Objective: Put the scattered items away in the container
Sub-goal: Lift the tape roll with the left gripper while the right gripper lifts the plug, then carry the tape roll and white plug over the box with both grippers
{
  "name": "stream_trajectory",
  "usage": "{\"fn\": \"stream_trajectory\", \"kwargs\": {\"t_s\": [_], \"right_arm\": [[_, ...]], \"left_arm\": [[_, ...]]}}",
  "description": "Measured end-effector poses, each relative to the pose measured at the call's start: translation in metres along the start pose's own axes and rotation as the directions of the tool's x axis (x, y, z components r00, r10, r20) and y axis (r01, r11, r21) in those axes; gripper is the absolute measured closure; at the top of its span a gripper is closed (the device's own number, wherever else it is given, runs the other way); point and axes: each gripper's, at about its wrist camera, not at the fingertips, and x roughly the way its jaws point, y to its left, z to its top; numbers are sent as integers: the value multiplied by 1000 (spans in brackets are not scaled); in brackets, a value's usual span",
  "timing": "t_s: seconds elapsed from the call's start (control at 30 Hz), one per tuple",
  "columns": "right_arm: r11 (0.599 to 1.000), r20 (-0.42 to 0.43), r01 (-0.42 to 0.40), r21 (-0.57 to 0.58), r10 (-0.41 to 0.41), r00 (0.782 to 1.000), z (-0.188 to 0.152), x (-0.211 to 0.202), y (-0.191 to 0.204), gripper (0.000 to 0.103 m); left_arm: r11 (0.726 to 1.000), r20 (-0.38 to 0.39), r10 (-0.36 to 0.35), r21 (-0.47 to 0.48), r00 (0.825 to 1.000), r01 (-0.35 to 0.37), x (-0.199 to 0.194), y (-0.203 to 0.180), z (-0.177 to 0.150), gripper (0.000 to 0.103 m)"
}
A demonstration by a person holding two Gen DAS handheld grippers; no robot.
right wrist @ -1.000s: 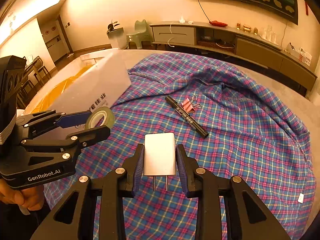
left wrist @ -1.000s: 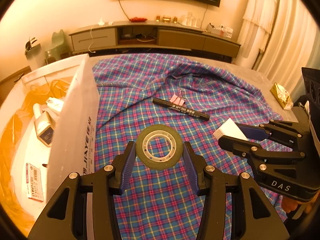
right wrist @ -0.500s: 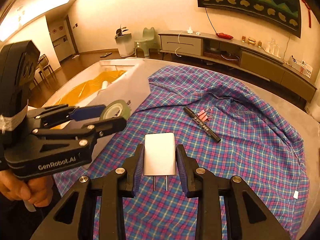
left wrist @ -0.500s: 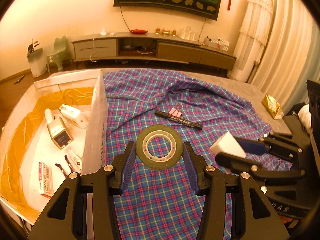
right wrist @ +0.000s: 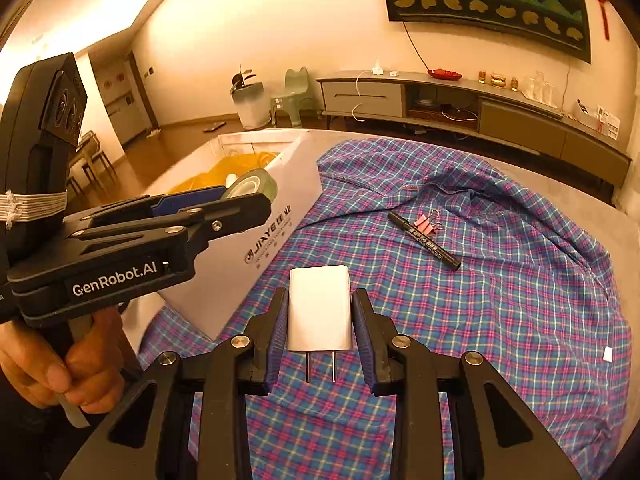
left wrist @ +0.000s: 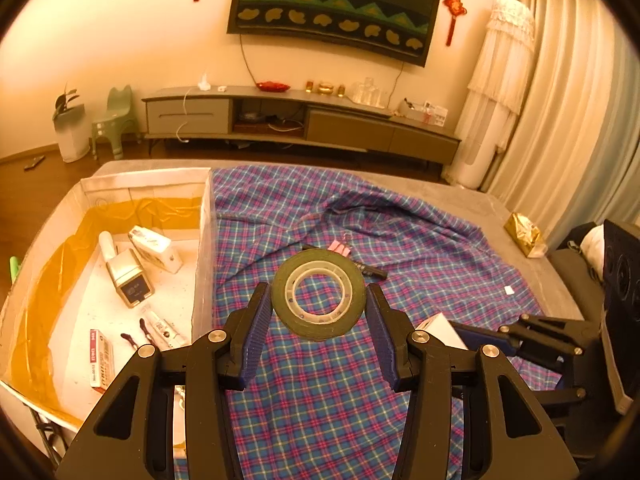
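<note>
My left gripper (left wrist: 319, 312) is shut on a green tape roll (left wrist: 319, 294) and holds it high above the plaid cloth (left wrist: 420, 248), just right of the white box (left wrist: 202, 240). My right gripper (right wrist: 319, 320) is shut on a white plug charger (right wrist: 319, 314), its prongs pointing back at me. In the right wrist view the left gripper (right wrist: 240, 200) with the tape roll (right wrist: 252, 186) hangs beside the box's near wall (right wrist: 280, 224). A black marker (right wrist: 424, 236) and a pink binder clip (right wrist: 426, 225) lie on the cloth (right wrist: 520, 280).
The box floor (left wrist: 100, 308) holds several small items: a white charger, a bottle, a red packet, tubes. Yellow tape lines its walls. A gold foil packet (left wrist: 524, 234) lies at the table's right edge. A TV cabinet (left wrist: 304, 120) stands behind.
Both grippers have risen with their loads. The left one now looks down into the box from higher up, and the tape roll sits nearer the box wall.
</note>
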Motion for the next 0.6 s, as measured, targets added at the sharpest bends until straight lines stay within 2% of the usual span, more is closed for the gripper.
{"fn": "stream_trajectory", "kwargs": {"t_s": [0.33,0.6], "right_arm": [[999,47,-32,17,31,998,9,-17,22,70],[999,71,-39,-28,41,997,25,-23,49,70]], "left_arm": [[1000,44,-11,-21,999,12,-20,8,2,54],[997,84,-11,-71,996,17,-37,27,6,54]]}}
